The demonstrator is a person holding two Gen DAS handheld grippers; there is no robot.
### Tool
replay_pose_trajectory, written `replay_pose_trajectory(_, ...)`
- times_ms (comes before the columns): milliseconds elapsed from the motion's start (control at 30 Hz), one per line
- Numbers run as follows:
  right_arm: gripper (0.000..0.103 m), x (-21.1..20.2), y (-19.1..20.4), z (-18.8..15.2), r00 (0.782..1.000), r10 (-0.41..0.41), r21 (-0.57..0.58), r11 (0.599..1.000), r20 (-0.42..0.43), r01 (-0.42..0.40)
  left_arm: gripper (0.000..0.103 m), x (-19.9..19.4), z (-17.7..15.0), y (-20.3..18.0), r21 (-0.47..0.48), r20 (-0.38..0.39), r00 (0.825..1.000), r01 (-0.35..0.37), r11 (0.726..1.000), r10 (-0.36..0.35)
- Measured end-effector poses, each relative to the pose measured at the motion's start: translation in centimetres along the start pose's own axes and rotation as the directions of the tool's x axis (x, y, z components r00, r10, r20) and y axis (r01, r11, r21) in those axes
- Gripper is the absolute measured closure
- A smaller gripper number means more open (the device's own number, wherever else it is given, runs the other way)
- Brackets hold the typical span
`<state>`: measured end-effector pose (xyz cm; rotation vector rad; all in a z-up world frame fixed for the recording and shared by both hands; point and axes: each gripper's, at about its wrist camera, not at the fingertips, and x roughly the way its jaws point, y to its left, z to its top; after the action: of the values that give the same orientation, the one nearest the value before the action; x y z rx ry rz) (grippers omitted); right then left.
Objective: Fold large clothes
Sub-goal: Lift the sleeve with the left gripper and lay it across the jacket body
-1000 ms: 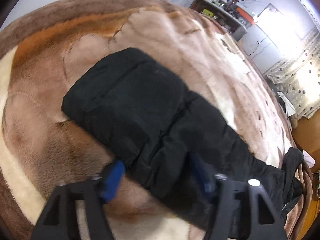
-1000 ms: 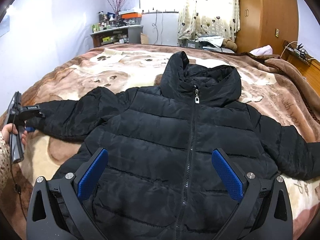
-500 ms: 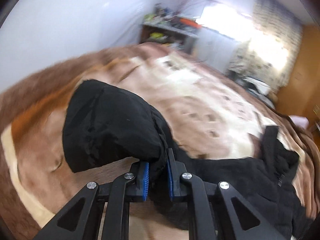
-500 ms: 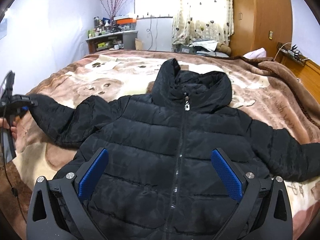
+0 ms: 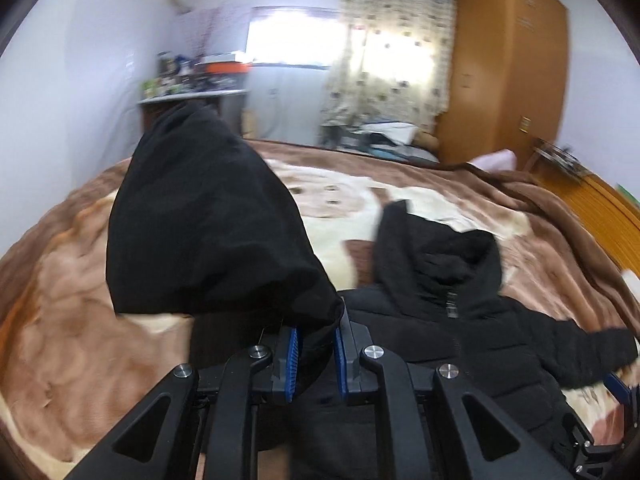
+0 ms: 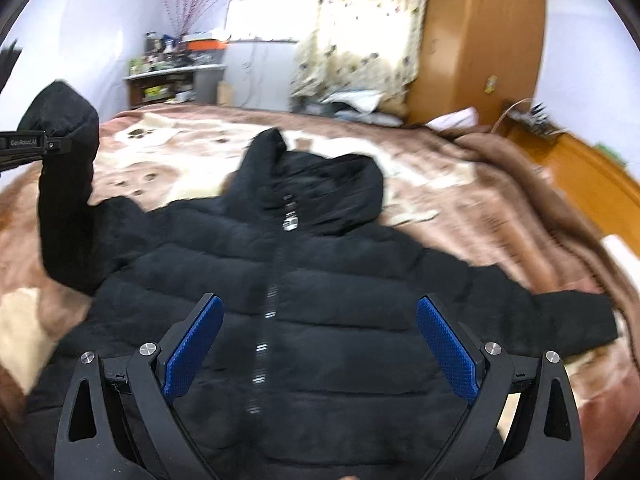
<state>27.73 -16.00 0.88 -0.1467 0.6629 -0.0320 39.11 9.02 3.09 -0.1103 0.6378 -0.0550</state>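
Note:
A black hooded puffer jacket (image 6: 320,280) lies face up on the bed, zip closed, hood toward the far end. My left gripper (image 5: 316,354) is shut on the jacket's sleeve (image 5: 208,232), whose cuff end stands up above the blue pads. In the right wrist view that sleeve (image 6: 66,168) hangs raised off the blanket at the far left, pinched by the left gripper (image 6: 60,145). My right gripper (image 6: 316,344) hovers open over the jacket's lower front, nothing between its fingers. The other sleeve (image 6: 560,316) lies flat, stretched out to the right.
A brown and cream plush blanket (image 6: 460,184) covers the bed. A cluttered shelf (image 6: 176,76) stands by the far wall, with a curtained window (image 6: 360,32) and a wooden wardrobe (image 6: 480,40). A wooden bed edge (image 6: 592,168) runs along the right.
My left gripper closed on the sleeve, then lifted it off the blanket and swung it up and inward while rolling. My right gripper crept slightly forward over the jacket, still open.

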Motion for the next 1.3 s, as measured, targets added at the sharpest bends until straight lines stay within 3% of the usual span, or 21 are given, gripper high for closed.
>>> replay_pose_trajectory(100, 0.006, 0.1, -1.7, -0.1, 0.999, 0.039, 0.065, 0.997, -0.013, -0.038, 0.088, 1.7, -0.4, -3.8, 0.069, -0.057, 0.997, 0.059, 0.996, -0.056)
replay_pose_trajectory(233, 0.006, 0.4, -3.8, -0.8, 0.999, 0.021, 0.119, 0.993, -0.027, -0.017, 0.088, 3.6, -1.5, -9.1, 0.160, -0.099, 0.991, 0.108, 0.981, -0.093)
replay_pose_trajectory(400, 0.006, 0.7, -6.5, -2.1, 0.999, 0.004, 0.163, 0.987, -0.053, 0.005, 0.088, 6.5, -3.6, -13.2, 0.202, -0.183, 0.980, 0.120, 0.972, -0.083)
replay_pose_trajectory(533, 0.006, 1.0, -8.5, -3.0, 0.998, -0.009, 0.194, 0.981, -0.068, 0.022, 0.087, 8.4, -5.3, -14.7, 0.180, -0.248, 0.960, 0.175, 0.968, -0.128)
replay_pose_trajectory(633, 0.006, 1.4, -9.4, -3.5, 0.996, -0.021, 0.207, 0.978, -0.083, 0.038, 0.087, 9.8, -6.8, -15.1, 0.226, -0.285, 0.955, 0.156, 0.962, -0.088)
replay_pose_trajectory(867, 0.006, 2.7, -9.6, -4.0, 0.992, -0.018, 0.190, 0.981, -0.121, 0.041, 0.081, 11.7, -8.4, -12.8, 0.140, -0.367, 0.922, 0.187, 0.972, -0.125)
replay_pose_trajectory(933, 0.006, 3.3, -9.3, -3.7, 0.992, 0.010, 0.193, 0.981, -0.127, 0.015, 0.066, 11.6, -8.2, -12.2, 0.139, -0.378, 0.915, 0.205, 0.969, -0.139)
replay_pose_trajectory(967, 0.006, 3.9, -9.1, -3.4, 0.990, 0.031, 0.201, 0.979, -0.135, -0.003, 0.058, 11.1, -8.0, -11.7, 0.120, -0.376, 0.909, 0.240, 0.963, -0.179)
replay_pose_trajectory(1000, 0.006, 4.5, -8.9, -3.2, 0.989, 0.051, 0.208, 0.978, -0.141, -0.021, 0.038, 10.5, -7.8, -11.7, 0.115, -0.363, 0.906, 0.274, 0.955, -0.217)
replay_pose_trajectory(1033, 0.006, 5.1, -8.7, -3.0, 0.987, 0.068, 0.216, 0.976, -0.149, -0.034, 0.027, 9.7, -7.7, -11.3, 0.124, -0.342, 0.911, 0.287, 0.950, -0.231)
replay_pose_trajectory(1100, 0.006, 6.2, -8.2, -2.3, 0.982, 0.110, 0.229, 0.971, -0.153, -0.072, 0.022, 7.8, -7.0, -10.4, 0.168, -0.294, 0.927, 0.290, 0.942, -0.233)
replay_pose_trajectory(1200, 0.006, 7.5, -7.2, -1.4, 0.977, 0.142, 0.236, 0.966, -0.157, -0.103, 0.022, 6.0, -6.2, -8.6, 0.201, -0.302, 0.923, 0.306, 0.930, -0.238)
replay_pose_trajectory(1300, 0.006, 10.2, -5.8, -0.7, 0.962, 0.196, 0.221, 0.963, -0.187, -0.153, 0.022, 4.7, -5.2, -5.7, 0.222, -0.280, 0.949, 0.212, 0.952, -0.146)
